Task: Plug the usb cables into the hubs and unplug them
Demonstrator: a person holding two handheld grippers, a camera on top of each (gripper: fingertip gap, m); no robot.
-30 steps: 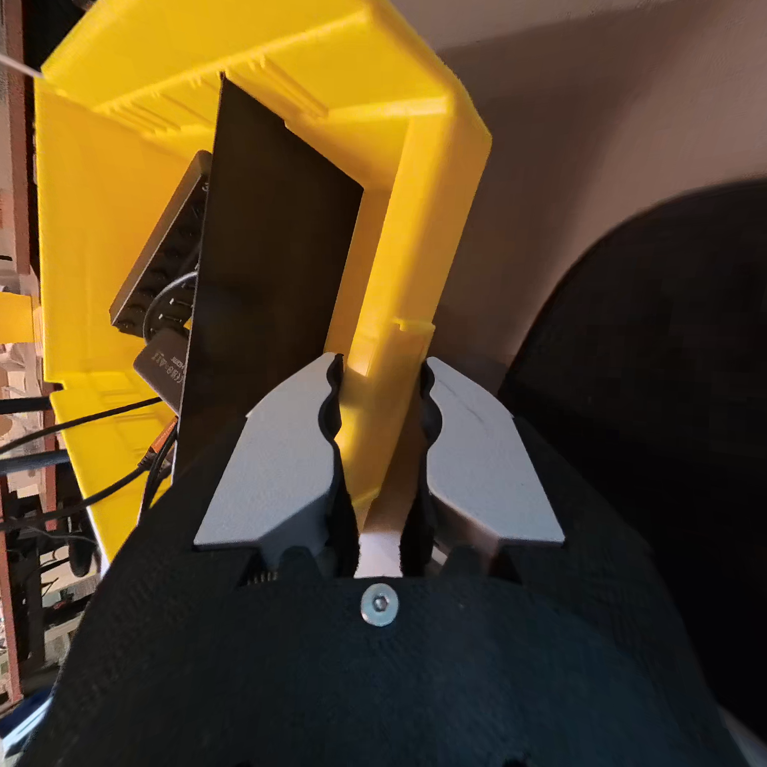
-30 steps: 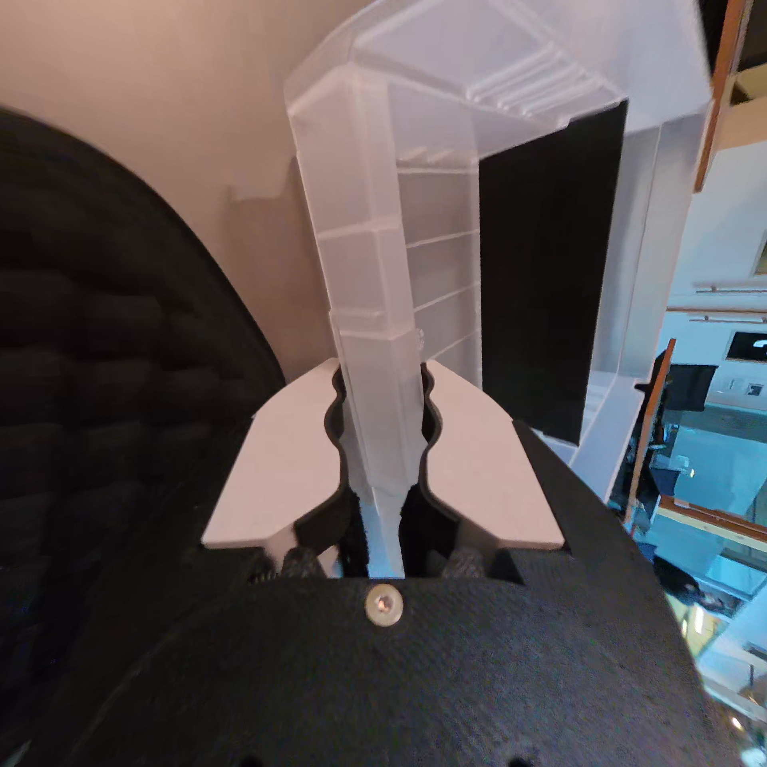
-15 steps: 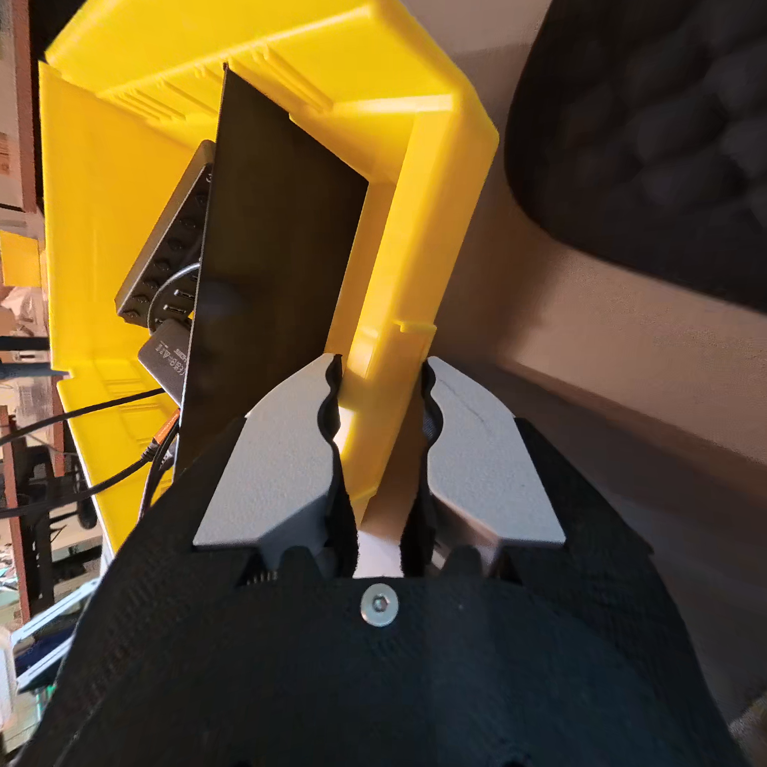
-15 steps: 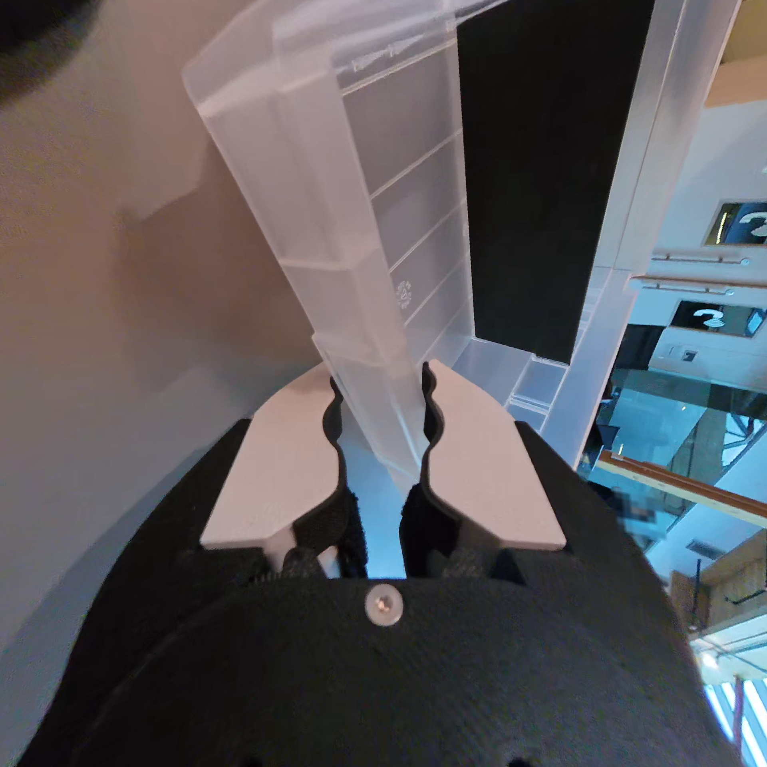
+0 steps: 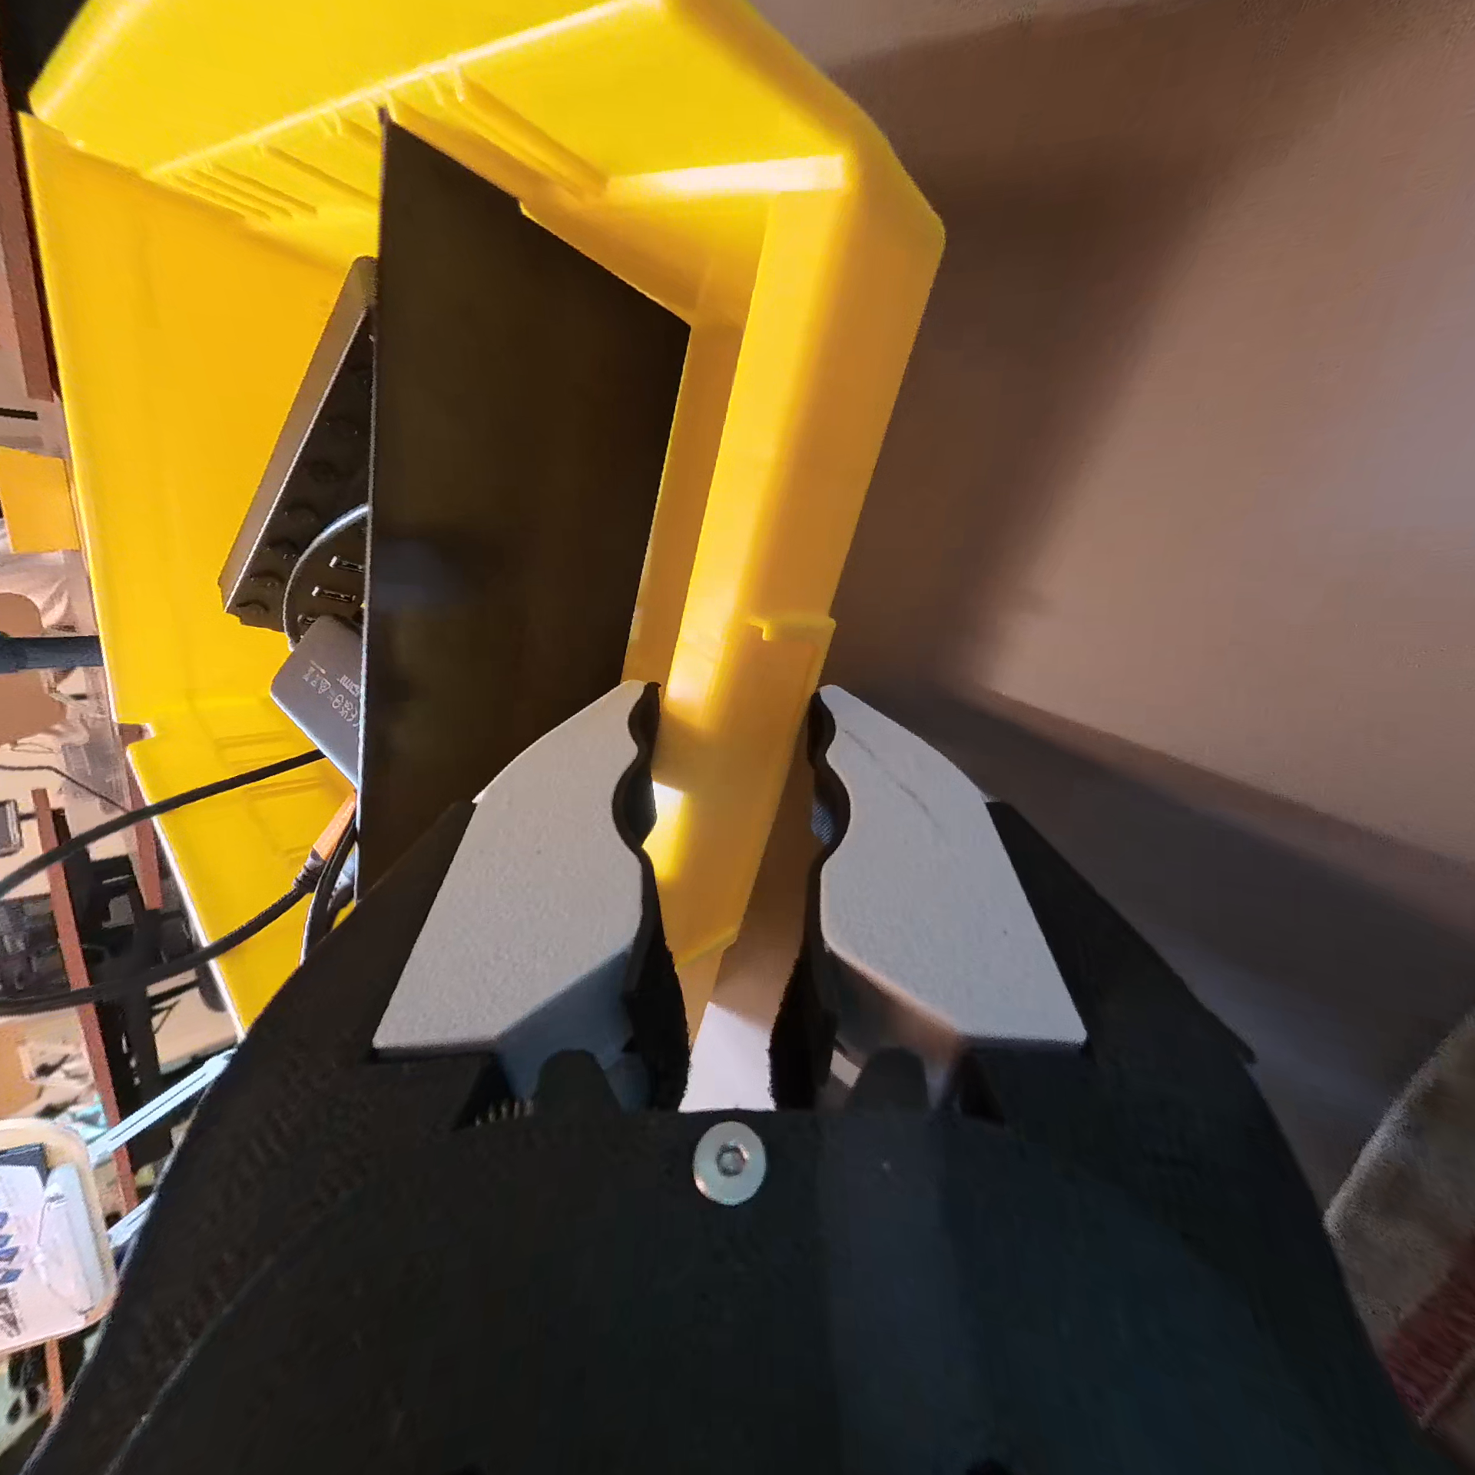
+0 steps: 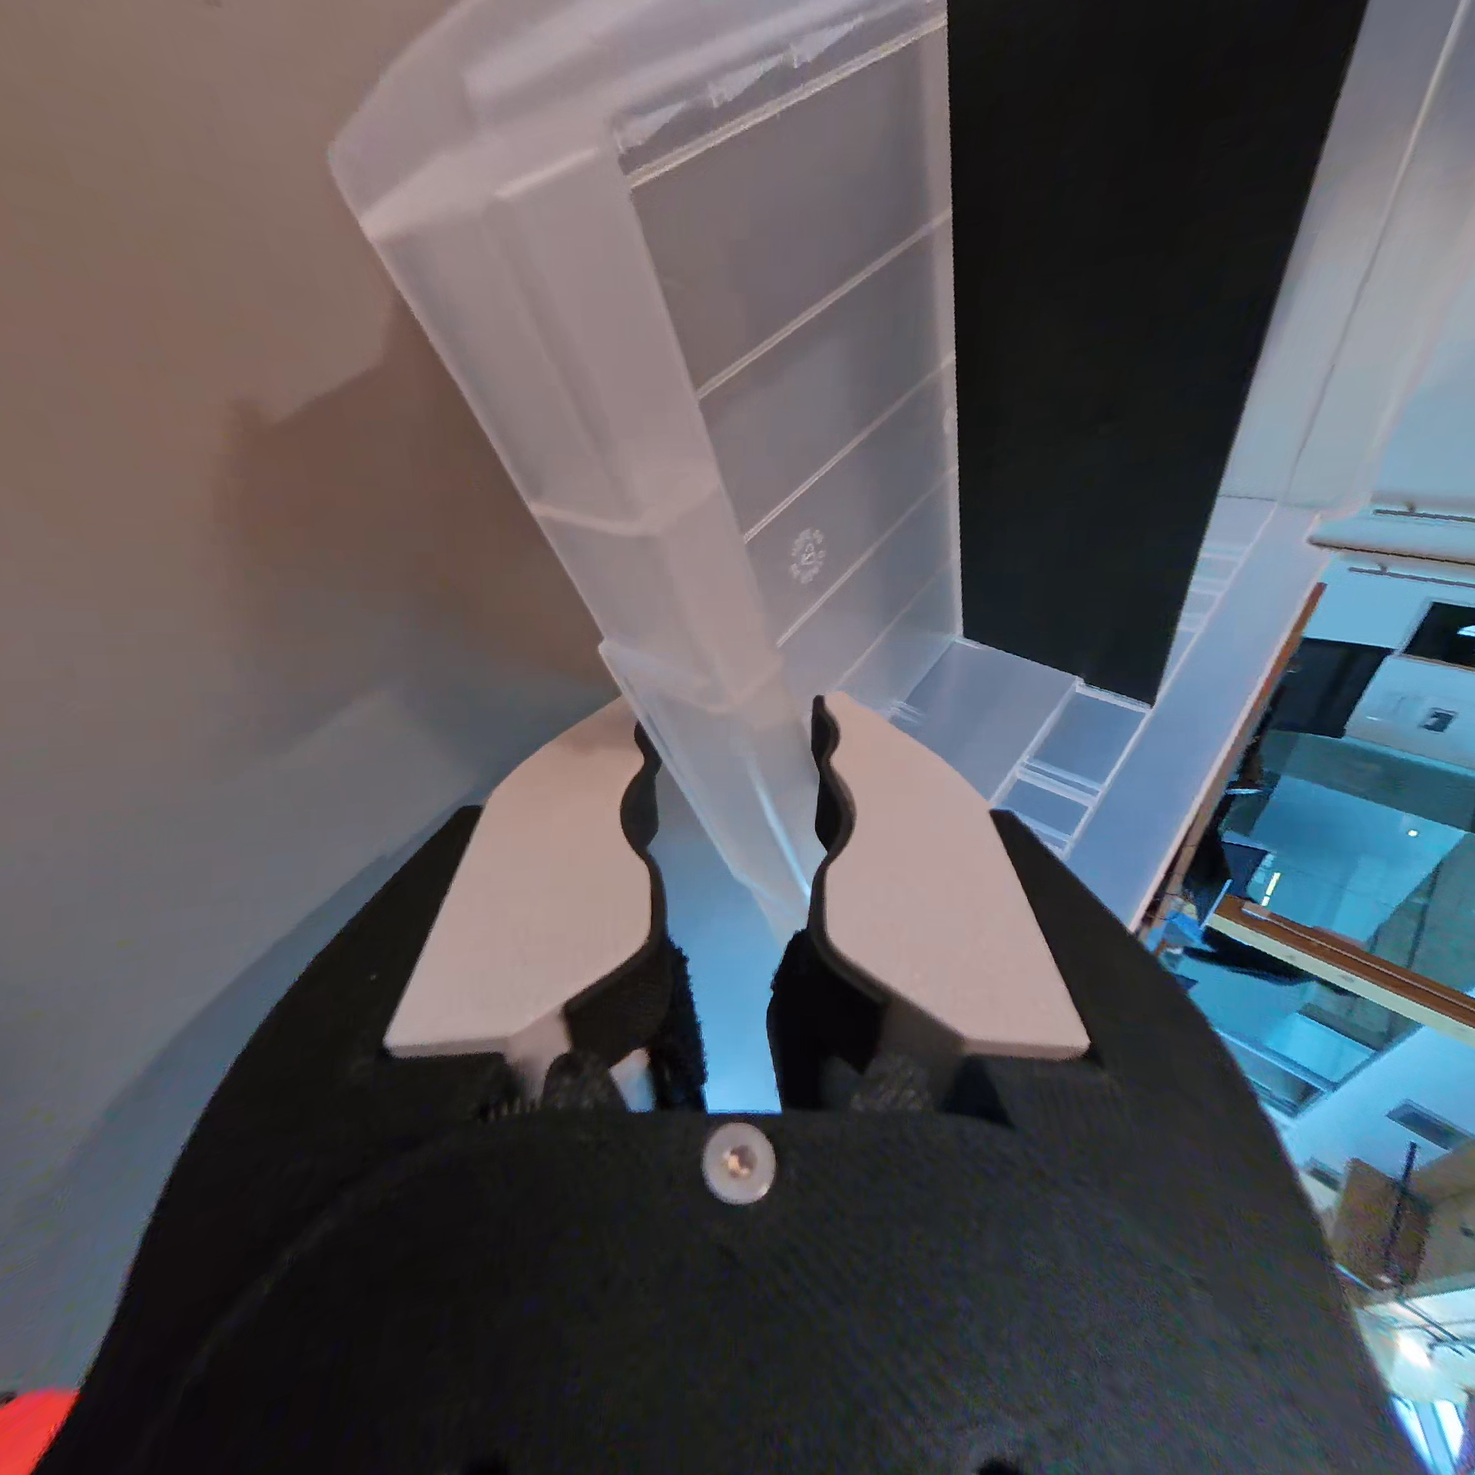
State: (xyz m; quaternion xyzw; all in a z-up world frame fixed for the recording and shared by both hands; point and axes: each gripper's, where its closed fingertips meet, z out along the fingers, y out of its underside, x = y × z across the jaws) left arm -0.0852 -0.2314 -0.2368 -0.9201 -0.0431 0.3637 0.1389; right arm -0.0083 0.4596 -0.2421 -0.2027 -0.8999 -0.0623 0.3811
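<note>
Up off the counter, we've got left tongs clamped on the tipped yellow bin wall and right tongs gripping the clear bin, so hubs and cables could slide out.

Right gripper clamps the side wall of a clear plastic bin, fingers either side of the wall. Black divider panel stands inside the bin, right of the gripped wall. Bin tilted.
</note>
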